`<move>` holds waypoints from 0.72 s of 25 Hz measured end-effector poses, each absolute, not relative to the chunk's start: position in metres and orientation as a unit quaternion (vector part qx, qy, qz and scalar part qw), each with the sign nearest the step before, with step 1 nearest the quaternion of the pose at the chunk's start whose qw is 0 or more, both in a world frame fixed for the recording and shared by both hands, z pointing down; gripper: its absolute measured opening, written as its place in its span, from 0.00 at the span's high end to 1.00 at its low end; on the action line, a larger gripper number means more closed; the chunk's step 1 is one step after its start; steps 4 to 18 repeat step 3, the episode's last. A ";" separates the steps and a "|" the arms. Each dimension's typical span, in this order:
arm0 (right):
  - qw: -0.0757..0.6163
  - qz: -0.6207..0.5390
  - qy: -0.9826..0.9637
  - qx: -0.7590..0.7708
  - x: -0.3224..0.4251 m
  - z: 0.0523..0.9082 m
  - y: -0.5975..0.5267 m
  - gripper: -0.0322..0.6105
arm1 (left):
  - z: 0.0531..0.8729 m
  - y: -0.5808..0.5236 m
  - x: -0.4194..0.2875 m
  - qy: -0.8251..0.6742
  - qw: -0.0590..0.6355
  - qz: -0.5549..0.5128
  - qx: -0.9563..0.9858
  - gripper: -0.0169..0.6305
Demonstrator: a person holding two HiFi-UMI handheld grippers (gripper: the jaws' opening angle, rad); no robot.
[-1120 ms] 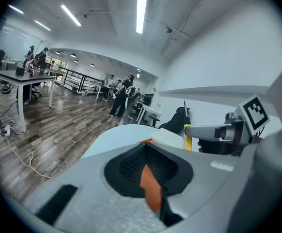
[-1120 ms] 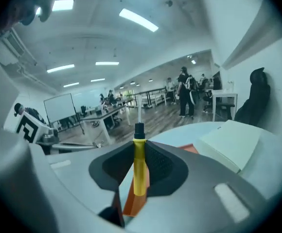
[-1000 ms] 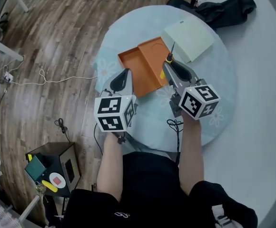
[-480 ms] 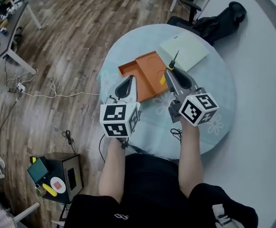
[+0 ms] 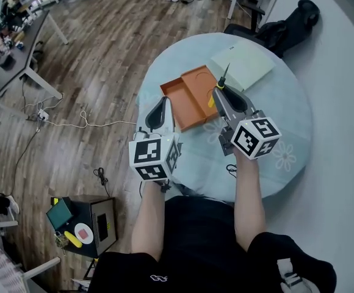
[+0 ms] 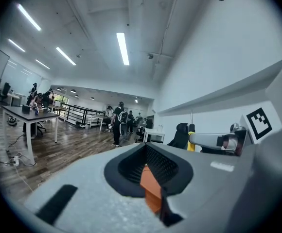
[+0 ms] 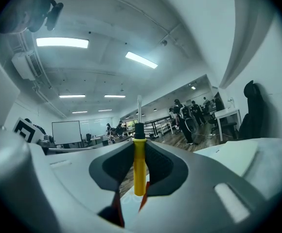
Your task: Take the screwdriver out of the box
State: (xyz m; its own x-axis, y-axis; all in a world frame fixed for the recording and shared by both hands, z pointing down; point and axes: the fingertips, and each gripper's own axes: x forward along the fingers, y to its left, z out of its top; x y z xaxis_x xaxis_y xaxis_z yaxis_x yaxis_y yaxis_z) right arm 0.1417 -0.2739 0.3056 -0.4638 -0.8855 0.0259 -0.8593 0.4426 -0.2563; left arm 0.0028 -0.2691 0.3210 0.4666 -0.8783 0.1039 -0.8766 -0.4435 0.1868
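Note:
A yellow-handled screwdriver (image 5: 216, 91) stands upright in my right gripper (image 5: 218, 90), which is shut on its handle; the thin shaft points up and away. In the right gripper view the screwdriver (image 7: 138, 164) sits pinched between the jaws of the right gripper (image 7: 139, 191). It is held above the right edge of the open orange box (image 5: 188, 95) on the round table (image 5: 274, 133). My left gripper (image 5: 160, 107) hovers at the box's near left side, shut with nothing in it. In the left gripper view a strip of the orange box (image 6: 152, 191) shows past the closed jaws of the left gripper (image 6: 148, 171).
A pale green lid or board (image 5: 240, 65) lies on the table behind the box. A black bag (image 5: 290, 19) rests on the floor beyond the table. White cables (image 5: 73, 124) trail on the wood floor at left. A black case (image 5: 88, 224) stands near my left leg.
The head camera has pulled back and shifted, so more floor shows. Both grippers keep their places by the box; the right one still holds the screwdriver lifted.

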 end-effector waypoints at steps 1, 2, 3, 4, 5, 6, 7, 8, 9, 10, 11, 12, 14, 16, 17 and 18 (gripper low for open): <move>0.055 -0.117 0.848 -0.514 0.142 0.307 -0.272 0.82 | 0.321 -0.267 0.002 -0.519 0.106 -0.005 0.848 0.97; 0.055 -0.117 0.849 -0.513 0.142 0.308 -0.270 0.82 | 0.321 -0.264 0.002 -0.521 0.105 -0.007 0.847 0.97; 0.054 -0.116 0.850 -0.512 0.142 0.309 -0.269 0.82 | 0.321 -0.261 0.001 -0.523 0.104 -0.009 0.846 0.97; 0.054 -0.116 0.850 -0.512 0.142 0.309 -0.269 0.82 | 0.321 -0.261 0.001 -0.523 0.104 -0.009 0.846 0.97; 0.054 -0.116 0.850 -0.512 0.142 0.309 -0.269 0.82 | 0.321 -0.261 0.001 -0.523 0.104 -0.009 0.846 0.97; 0.054 -0.116 0.850 -0.512 0.142 0.309 -0.269 0.82 | 0.321 -0.261 0.001 -0.523 0.104 -0.009 0.846 0.97; 0.054 -0.116 0.850 -0.512 0.142 0.309 -0.269 0.82 | 0.321 -0.261 0.001 -0.523 0.104 -0.009 0.846 0.97; 0.054 -0.116 0.850 -0.512 0.142 0.309 -0.269 0.82 | 0.321 -0.261 0.001 -0.523 0.104 -0.009 0.846 0.97; 0.054 -0.116 0.850 -0.512 0.142 0.309 -0.269 0.82 | 0.321 -0.261 0.001 -0.523 0.104 -0.009 0.846 0.97; 0.054 -0.116 0.850 -0.512 0.142 0.309 -0.269 0.82 | 0.321 -0.261 0.001 -0.523 0.104 -0.009 0.846 0.97; 0.054 -0.116 0.850 -0.512 0.142 0.309 -0.269 0.82 | 0.321 -0.261 0.001 -0.523 0.104 -0.009 0.846 0.97; 0.054 -0.116 0.850 -0.512 0.142 0.309 -0.269 0.82 | 0.321 -0.261 0.001 -0.523 0.104 -0.009 0.846 0.97; 0.054 -0.116 0.850 -0.512 0.142 0.309 -0.269 0.82 | 0.321 -0.261 0.001 -0.523 0.104 -0.009 0.846 0.97; 0.054 -0.116 0.850 -0.512 0.142 0.309 -0.269 0.82 | 0.321 -0.261 0.001 -0.523 0.104 -0.009 0.846 0.97; 0.054 -0.116 0.850 -0.512 0.142 0.309 -0.269 0.82 | 0.321 -0.261 0.001 -0.523 0.104 -0.009 0.846 0.97; 0.054 -0.116 0.850 -0.512 0.142 0.309 -0.269 0.82 | 0.321 -0.261 0.001 -0.523 0.104 -0.009 0.846 0.97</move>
